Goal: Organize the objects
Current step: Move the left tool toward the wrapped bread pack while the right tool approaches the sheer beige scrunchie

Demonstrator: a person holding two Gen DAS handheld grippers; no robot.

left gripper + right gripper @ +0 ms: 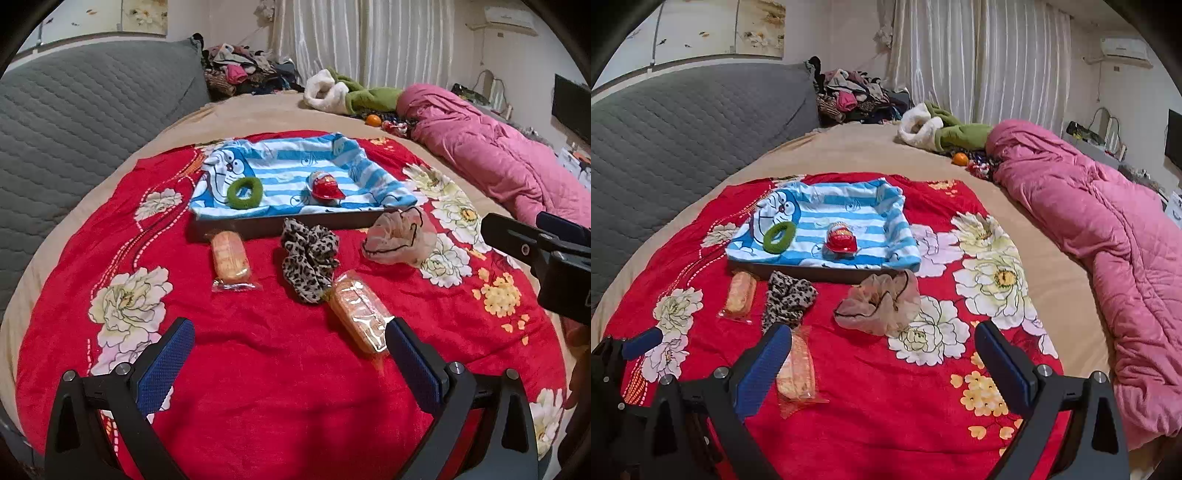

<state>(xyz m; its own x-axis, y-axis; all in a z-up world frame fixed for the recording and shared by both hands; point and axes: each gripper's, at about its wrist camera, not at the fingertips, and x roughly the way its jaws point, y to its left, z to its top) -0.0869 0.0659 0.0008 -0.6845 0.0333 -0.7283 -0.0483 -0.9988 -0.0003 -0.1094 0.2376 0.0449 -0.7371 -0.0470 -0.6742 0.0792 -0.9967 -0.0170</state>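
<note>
A dark tray [280, 226] [798, 270] lined with a blue-striped cartoon cloth sits on the red flowered blanket. It holds a green hair tie [244, 192] [779, 237] and a red toy car [325, 187] [842, 240]. In front of the tray lie two wrapped orange snack packs [231, 260] [360, 317] [740, 295] [798, 369], a leopard scrunchie [309, 258] [786, 299] and a beige scrunchie [399, 238] [882, 304]. My left gripper [290, 336] is open above the blanket, with the nearer snack pack by its right finger. My right gripper [882, 341] is open, just short of the beige scrunchie.
A grey quilted headboard [81, 110] stands at the left. A pink quilt [1108, 236] lies along the right side of the bed. White and green clothes [934, 127], an orange [960, 158] and a clothes pile [849, 92] lie farther back.
</note>
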